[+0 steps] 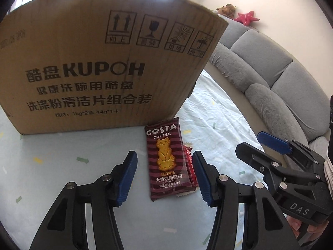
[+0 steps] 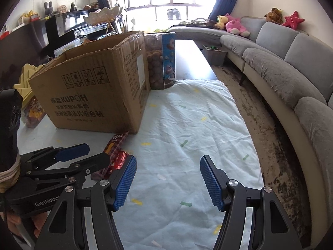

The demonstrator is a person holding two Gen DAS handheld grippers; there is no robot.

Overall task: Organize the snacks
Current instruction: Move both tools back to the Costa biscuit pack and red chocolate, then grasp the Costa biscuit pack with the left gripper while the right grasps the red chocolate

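In the left wrist view the left gripper (image 1: pixel 165 176) sits at the bottom centre of the frame with its jaws spread and released; the Costa packet (image 1: pixel 166 160) lies flat on the pale cloth (image 1: pixel 62 166) between the blue pads (image 1: pixel 129 177), but neither pad touches it. A red packet (image 1: pixel 190 162) peeks out from under the Costa packet's right edge, just beside the right pad. The cardboard box (image 1: pixel 93 62) fills the upper left of this frame, standing upright on the cloth just behind the top of the Costa packet. At the right edge the right gripper (image 1: pixel 268 145) comes in, one blue pad showing, with a hand (image 1: pixel 301 225) under it at the lower right. A grey sofa (image 1: pixel 270 79) curves down the upper right, with a red star toy (image 1: pixel 247 17) on its back. In the right wrist view the right gripper (image 2: pixel 168 182) is at the bottom centre, jaws apart and empty over bare cloth — nothing lies between its pads (image 2: pixel 212 182). The two packets appear at lower left, just left of its left pad, partly hidden behind the left gripper, which enters from the left edge. The box stands open-topped at centre left, a clear jar (image 2: pixel 160 60) of round brown snacks close against its far right side, and a dark table (image 2: pixel 193 62) stretches toward the bright window at the top.
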